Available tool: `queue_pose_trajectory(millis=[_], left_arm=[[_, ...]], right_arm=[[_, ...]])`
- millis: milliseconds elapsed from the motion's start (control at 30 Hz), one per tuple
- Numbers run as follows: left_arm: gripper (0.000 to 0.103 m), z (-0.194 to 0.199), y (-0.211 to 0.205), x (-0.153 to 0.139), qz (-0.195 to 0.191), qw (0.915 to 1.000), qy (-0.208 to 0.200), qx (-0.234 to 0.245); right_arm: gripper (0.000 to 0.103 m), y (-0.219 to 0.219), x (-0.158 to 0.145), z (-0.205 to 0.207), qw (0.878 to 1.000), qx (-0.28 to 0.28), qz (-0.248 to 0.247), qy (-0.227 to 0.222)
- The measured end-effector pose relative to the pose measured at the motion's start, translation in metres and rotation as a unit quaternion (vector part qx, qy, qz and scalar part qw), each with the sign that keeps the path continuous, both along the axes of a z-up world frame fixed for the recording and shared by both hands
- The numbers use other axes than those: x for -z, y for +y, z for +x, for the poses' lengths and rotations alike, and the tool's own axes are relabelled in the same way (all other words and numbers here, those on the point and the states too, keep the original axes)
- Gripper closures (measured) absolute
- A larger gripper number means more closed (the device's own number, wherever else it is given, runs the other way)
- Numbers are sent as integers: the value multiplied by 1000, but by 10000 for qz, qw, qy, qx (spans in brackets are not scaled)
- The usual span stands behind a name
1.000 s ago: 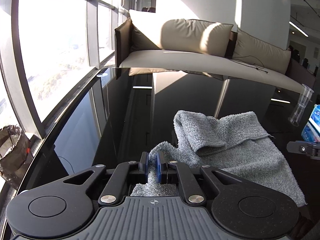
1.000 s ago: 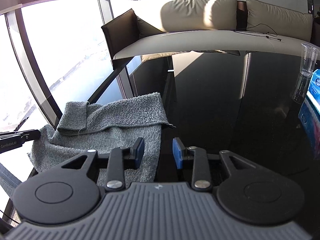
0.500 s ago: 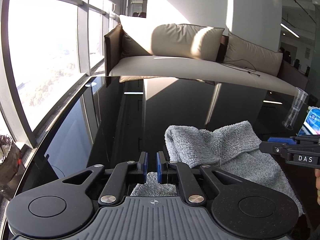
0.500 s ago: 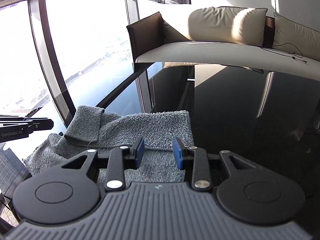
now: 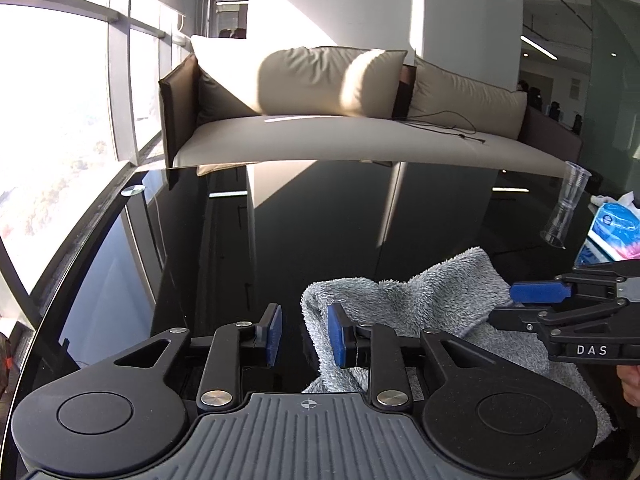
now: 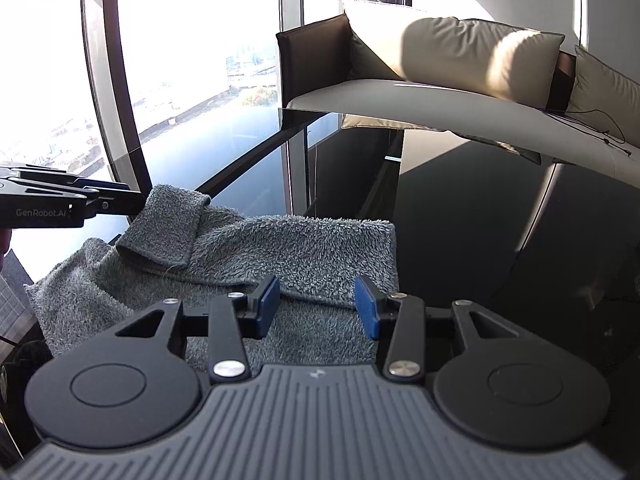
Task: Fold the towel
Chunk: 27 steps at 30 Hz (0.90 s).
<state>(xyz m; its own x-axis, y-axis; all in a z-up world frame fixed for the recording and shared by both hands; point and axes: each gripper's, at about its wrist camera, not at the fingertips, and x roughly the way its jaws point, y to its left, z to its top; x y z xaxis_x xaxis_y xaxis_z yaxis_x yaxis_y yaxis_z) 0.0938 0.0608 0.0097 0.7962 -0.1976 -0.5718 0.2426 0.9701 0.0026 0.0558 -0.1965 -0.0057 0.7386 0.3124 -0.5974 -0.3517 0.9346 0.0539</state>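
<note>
A grey fluffy towel (image 5: 420,304) lies rumpled on the glossy black table (image 5: 320,240). My left gripper (image 5: 305,334) hangs at the towel's left edge with its jaws opening. That edge lies loose against the right pad, and the pads do not press on it. My right gripper (image 6: 316,306) hovers over the near right part of the towel (image 6: 300,248). Its jaws are also opening, above a fold line, and grip nothing. A corner flap (image 6: 168,228) is turned over at the far left. Each gripper shows in the other's view: right gripper (image 5: 508,304), left gripper (image 6: 124,200).
A beige sofa (image 5: 340,144) stands behind the table. A clear plastic cup (image 5: 570,204) and a blue tissue pack (image 5: 612,228) sit at the table's right. Large windows (image 6: 200,60) run along the left, next to the table's curved edge (image 5: 80,240).
The left jaws, earlier shut on the towel's edge, have parted and let it go as the gripper shifted left. The right jaws have widened, and that gripper has moved over the towel.
</note>
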Motion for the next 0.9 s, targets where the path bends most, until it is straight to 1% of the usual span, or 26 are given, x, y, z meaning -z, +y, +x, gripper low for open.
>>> queue_pose_trajectory(millis=[67,167,233,367,433,600,667,733,800,900], left_arm=[[80,4,0,2,84,9999,0,119],[80,10,-1,3,54,9995,-14,305],[80,12,-3,3,15,9985,-27,556],[80,11,-16,5,232,9934,-117,1117],[80,10,-26,7,310,9917,-177,1237],[80,11,-34,11,414,9913,-219,1233],[81,11,-36,12,394,9916,-211,1211],[96,12,-36,13,380,9921,-202,1176],[98,13,-36,12,348,9931,-200,1099],[99,14,-34,8,214,9950,-243,948]], right_arm=[[70,-1,1,3,10000,9,-21,6],[73,-3,2,5,10000,-19,12,24],[76,-2,3,6,10000,-47,-28,35],[80,-2,4,9,10000,-71,-43,52],[81,-2,4,11,9999,-74,-34,61],[81,-3,5,13,9999,-70,-31,65],[81,2,6,10,10000,-57,-31,64],[81,3,6,9,10000,-46,-24,68],[81,5,7,9,10000,-28,-19,63],[81,6,8,8,10000,34,-7,30]])
